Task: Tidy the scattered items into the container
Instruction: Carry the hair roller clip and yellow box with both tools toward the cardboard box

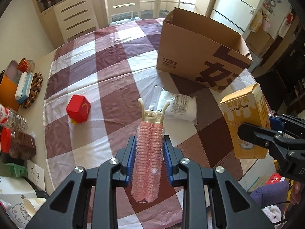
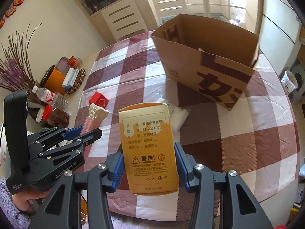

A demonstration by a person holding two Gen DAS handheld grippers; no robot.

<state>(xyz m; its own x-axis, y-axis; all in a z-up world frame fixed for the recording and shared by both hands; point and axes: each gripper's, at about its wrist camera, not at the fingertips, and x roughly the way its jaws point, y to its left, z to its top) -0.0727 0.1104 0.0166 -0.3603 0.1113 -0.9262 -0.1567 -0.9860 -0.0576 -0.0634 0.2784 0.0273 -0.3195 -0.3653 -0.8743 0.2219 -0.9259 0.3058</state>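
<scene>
Both grippers are loaded. Between the blue pads of the left gripper a pink hair-roller clip is clamped, its cream handles pointing toward twelve o'clock in the left wrist view. By the right gripper a yellow carton is gripped by its two long sides, held upright with the printed back facing the camera. Each tool is seen by the other's camera: the right one at three o'clock in the left view, the left one at nine o'clock in the right view.

Further out, on the checked tablecloth, a white plastic-wrapped packet lies at about one o'clock from the clip, and a red hexagonal box at ten o'clock. The brown paper bag, taken to be the container, stands open-topped beyond them at one o'clock.

The carrying step appears to be in hand: two items are lifted, neither is yet over the bag. Next, each load would need to be brought above the rim and released inside, one after the other so the tools are not crowded. Two items would remain on the cloth.
</scene>
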